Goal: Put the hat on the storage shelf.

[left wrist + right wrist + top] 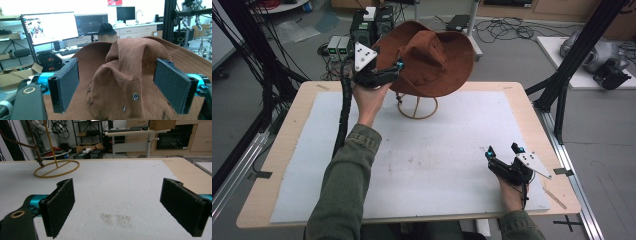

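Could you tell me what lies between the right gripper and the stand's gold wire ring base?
Bare white mat, apart from a faint stain, per the right gripper view.

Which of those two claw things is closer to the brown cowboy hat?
The left gripper. Its open jaws sit right at the hat, either side of the crown. The right gripper rests open far off, near the table's front right corner.

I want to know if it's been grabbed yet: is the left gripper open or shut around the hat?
Open. The left gripper has its jaws spread wide, either side of the brown hat's crown, with gaps visible.
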`<action>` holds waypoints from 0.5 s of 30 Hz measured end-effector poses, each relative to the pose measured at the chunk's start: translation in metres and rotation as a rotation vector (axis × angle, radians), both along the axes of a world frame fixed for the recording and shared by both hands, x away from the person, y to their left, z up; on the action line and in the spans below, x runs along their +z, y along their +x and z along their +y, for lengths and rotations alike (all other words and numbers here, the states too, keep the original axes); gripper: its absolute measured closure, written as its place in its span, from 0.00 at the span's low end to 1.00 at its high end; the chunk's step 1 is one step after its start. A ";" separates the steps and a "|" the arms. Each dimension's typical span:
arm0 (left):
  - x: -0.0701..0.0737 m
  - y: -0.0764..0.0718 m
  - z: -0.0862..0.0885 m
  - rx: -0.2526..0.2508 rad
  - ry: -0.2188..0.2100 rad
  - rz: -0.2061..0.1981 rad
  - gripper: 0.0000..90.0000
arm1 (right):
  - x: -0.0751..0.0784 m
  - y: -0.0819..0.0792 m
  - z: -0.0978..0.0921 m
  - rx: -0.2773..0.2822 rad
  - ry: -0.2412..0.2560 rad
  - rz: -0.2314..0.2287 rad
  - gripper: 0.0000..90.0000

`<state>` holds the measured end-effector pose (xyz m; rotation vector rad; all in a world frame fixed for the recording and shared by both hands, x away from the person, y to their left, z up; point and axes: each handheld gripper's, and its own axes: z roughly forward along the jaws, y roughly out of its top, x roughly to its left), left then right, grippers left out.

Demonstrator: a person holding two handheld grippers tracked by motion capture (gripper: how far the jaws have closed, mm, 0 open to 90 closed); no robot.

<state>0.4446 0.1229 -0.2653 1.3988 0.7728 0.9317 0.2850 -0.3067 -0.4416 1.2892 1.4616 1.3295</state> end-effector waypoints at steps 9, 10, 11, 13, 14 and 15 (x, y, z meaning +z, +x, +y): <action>-0.015 -0.037 0.028 0.032 0.005 -0.006 0.23 | 0.000 0.000 0.000 -0.010 -0.005 0.001 0.13; -0.018 -0.042 0.032 0.040 0.002 -0.006 0.23 | 0.000 0.000 0.000 -0.012 0.001 0.002 0.13; -0.021 -0.046 0.036 0.047 -0.005 -0.012 0.23 | 0.000 0.000 0.000 -0.012 0.001 0.002 0.13; -0.026 -0.055 0.044 0.068 -0.011 -0.014 0.23 | 0.000 0.000 0.000 -0.012 0.002 0.004 0.13; -0.028 -0.059 0.047 0.076 -0.011 -0.012 0.23 | 0.000 0.000 0.000 -0.011 0.001 0.003 0.13; -0.031 -0.063 0.051 0.079 -0.015 -0.010 0.23 | 0.000 0.000 0.000 -0.011 0.001 0.003 0.13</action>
